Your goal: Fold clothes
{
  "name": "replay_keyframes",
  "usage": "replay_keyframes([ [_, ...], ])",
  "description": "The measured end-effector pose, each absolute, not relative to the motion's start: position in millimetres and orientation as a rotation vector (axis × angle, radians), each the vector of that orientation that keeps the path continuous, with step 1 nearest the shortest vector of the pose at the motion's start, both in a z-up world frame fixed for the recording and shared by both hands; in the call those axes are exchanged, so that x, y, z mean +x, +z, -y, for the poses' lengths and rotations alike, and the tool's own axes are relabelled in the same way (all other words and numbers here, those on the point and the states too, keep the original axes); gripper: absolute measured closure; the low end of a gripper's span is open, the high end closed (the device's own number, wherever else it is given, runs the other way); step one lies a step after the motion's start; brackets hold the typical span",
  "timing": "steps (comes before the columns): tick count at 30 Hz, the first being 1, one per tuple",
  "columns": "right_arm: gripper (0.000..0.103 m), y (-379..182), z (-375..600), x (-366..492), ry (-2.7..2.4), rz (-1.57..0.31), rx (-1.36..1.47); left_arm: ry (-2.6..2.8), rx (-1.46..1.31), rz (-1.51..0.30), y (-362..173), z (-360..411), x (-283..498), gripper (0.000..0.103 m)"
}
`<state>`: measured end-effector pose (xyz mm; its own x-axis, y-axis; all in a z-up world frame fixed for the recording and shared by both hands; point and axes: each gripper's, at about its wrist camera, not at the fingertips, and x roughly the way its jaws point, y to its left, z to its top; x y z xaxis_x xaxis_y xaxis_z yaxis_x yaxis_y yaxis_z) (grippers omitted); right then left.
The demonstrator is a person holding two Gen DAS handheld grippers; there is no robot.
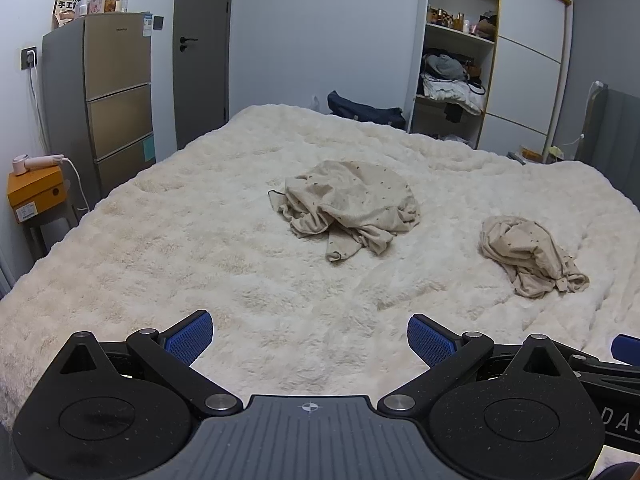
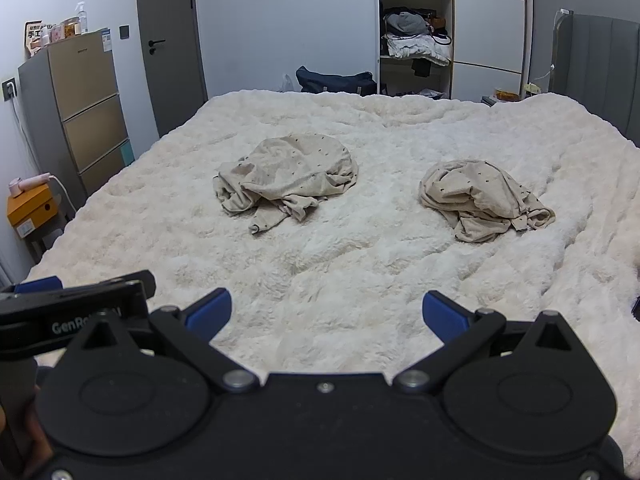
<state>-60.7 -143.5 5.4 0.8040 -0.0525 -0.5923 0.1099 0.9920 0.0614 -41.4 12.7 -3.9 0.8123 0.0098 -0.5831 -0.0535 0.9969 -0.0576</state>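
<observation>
Pre-grasp step: both my left gripper (image 1: 310, 338) and right gripper (image 2: 327, 312) hold fingers apart, empty, above the bed (image 1: 200, 220) — two crumpled garments, near one (image 1: 348, 208) and right one (image 2: 484, 200), lie ahead — next, probably reach the nearer.

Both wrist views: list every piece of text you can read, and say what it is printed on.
"GenRo", rest hidden: left gripper's black body.
"DAS", cut off: right gripper's black body.
"手工": snack bag on the tall grey-and-gold fridge.
Fridge stickers and orange box label: too small to read.
</observation>
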Motion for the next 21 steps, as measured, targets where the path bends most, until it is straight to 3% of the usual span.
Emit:
replay_keyframes([
  [21,0.000,2.2,144.0,-54.7,-0.083,-0.653,0.076,0.036,-0.051,-0.632,-10.7,-7.8,-35.3,0.000],
])
